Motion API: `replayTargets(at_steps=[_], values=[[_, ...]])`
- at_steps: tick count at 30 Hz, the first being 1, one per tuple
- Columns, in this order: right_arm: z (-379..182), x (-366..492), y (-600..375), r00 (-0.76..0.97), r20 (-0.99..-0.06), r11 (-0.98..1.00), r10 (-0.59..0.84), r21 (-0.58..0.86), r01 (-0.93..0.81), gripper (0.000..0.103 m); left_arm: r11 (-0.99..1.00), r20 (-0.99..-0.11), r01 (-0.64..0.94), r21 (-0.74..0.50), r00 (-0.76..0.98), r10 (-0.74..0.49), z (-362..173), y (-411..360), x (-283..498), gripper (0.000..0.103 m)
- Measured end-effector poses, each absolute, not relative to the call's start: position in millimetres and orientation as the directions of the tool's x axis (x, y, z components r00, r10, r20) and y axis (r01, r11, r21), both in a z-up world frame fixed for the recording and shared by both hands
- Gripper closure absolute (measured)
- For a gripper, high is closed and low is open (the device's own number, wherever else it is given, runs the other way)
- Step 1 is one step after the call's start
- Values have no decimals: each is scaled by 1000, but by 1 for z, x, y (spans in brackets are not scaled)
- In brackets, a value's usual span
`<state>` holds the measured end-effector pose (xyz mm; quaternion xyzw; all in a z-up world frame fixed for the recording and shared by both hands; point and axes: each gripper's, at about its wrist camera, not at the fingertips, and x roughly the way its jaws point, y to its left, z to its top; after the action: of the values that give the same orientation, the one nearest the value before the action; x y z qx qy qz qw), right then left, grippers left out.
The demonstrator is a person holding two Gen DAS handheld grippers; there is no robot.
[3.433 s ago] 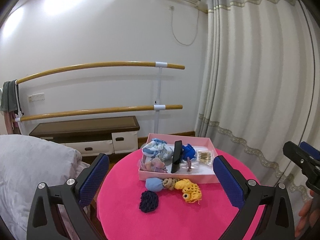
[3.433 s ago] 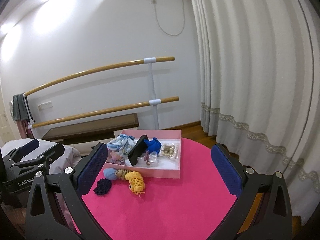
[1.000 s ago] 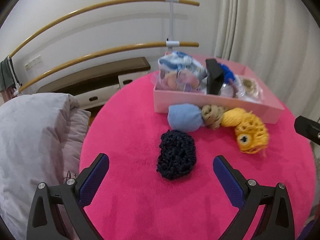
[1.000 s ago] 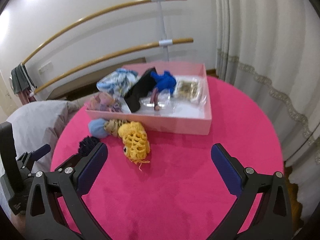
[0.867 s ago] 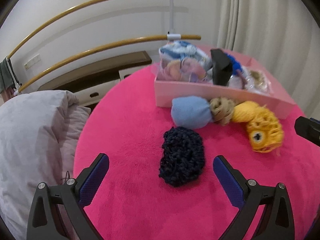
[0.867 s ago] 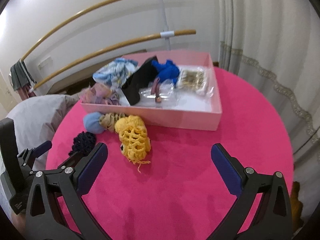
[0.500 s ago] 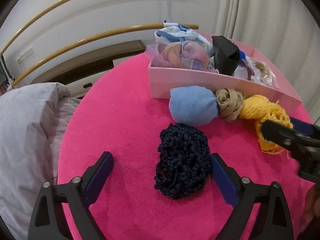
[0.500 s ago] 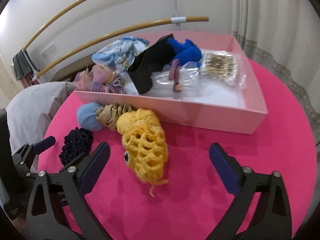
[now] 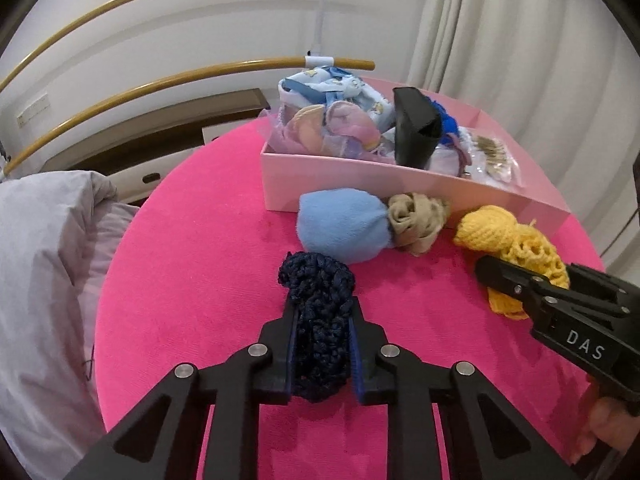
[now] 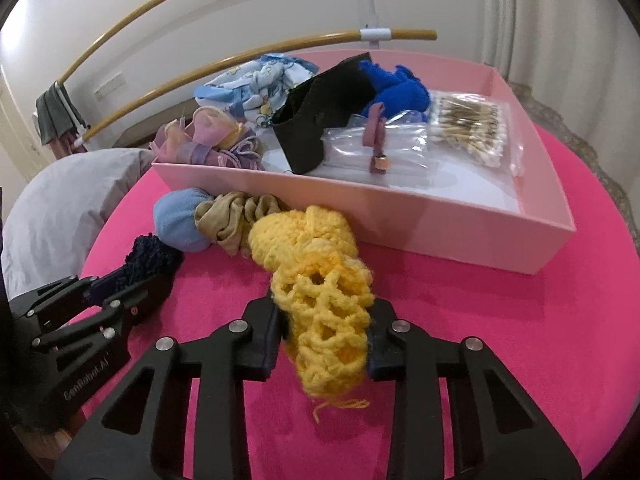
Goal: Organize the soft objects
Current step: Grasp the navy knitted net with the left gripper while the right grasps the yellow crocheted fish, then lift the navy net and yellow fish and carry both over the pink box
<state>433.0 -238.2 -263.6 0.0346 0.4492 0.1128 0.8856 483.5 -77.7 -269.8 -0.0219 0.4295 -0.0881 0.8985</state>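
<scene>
My left gripper (image 9: pixel 322 316) is shut on a dark navy crocheted piece (image 9: pixel 318 300) lying on the pink round table (image 9: pixel 192 280). My right gripper (image 10: pixel 324 332) is shut on a yellow crocheted piece (image 10: pixel 316 276), also seen in the left wrist view (image 9: pixel 508 236). A light blue soft ball (image 9: pixel 344 228) and a beige scrunchie (image 9: pixel 416 216) lie against the front wall of the pink box (image 9: pixel 360 180). In the right wrist view the navy piece (image 10: pixel 150 258) sits at the left, with the left gripper (image 10: pixel 116 292) on it.
The pink box (image 10: pixel 440 216) holds patterned cloth (image 10: pixel 256 80), pastel scrunchies (image 10: pixel 208 136), a black pouch (image 10: pixel 320 112), a blue knit item (image 10: pixel 400 88) and bagged cotton swabs (image 10: pixel 472 128). A grey pillow (image 9: pixel 44 264) lies left of the table. Curtains and wooden rails stand behind.
Both grippers came down to the table and closed: the left onto the navy crocheted piece, the right onto the yellow crocheted piece. Half a second ago both were open.
</scene>
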Motion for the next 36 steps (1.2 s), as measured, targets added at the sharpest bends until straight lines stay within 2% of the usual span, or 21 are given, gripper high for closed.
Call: replayTargets(at_steps=[12, 36], values=[[-235, 394, -267, 614, -753, 972, 234, 200, -126, 74, 979, -720, 175, -102, 666, -194, -229, -86, 427, 87], [-150, 326, -272, 743, -620, 967, 252, 193, -167, 74, 980, -585, 185, -69, 788, -190, -131, -87, 318, 86]])
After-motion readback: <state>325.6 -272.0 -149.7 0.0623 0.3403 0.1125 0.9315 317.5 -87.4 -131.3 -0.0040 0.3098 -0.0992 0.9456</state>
